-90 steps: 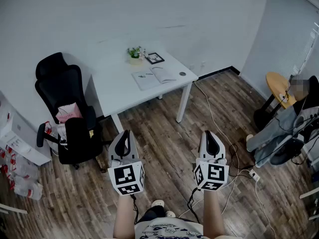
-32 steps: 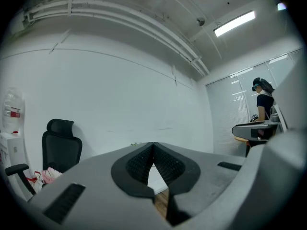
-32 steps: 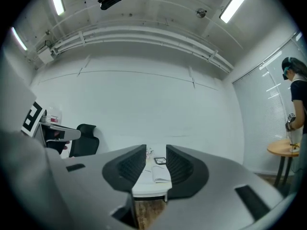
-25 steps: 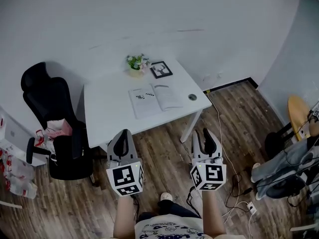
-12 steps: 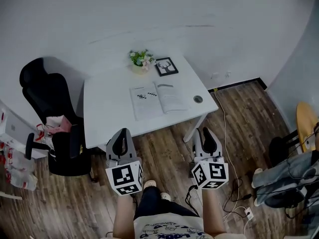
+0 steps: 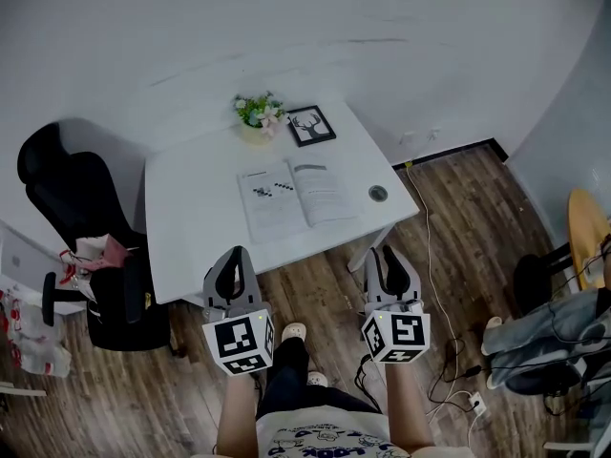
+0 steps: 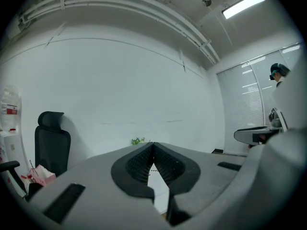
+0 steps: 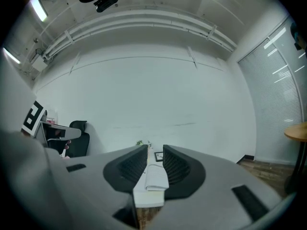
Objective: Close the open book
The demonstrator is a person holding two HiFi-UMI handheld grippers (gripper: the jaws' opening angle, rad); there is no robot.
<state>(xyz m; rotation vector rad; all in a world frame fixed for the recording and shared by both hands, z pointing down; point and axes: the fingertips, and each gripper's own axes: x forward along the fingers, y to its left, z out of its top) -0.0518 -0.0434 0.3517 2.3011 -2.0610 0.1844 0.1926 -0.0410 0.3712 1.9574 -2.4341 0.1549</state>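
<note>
The open book [image 6: 291,198] lies flat in the middle of the white table [image 6: 191,237], pages up. Both grippers hover over the floor just short of the table's front edge, pointing at it. My left gripper [image 6: 232,256] is shut with nothing in it; in the left gripper view its tips [image 7: 152,145] meet. My right gripper [image 6: 387,253] has a narrow gap and its jaws are closing on nothing. In the right gripper view the book [image 8: 156,178] shows far off through the gap of that gripper [image 8: 154,150].
A potted plant [image 6: 256,113] and a picture frame [image 6: 310,125] stand at the table's far edge, and a small round disc [image 6: 378,194] lies right of the book. A black office chair [image 6: 76,227] stands left of the table. Cables [image 6: 434,284] trail over the wooden floor at the right.
The person has walked up to the table, so it now looks larger and nearer. Both grippers have come forward to its front edge. The book has not moved.
</note>
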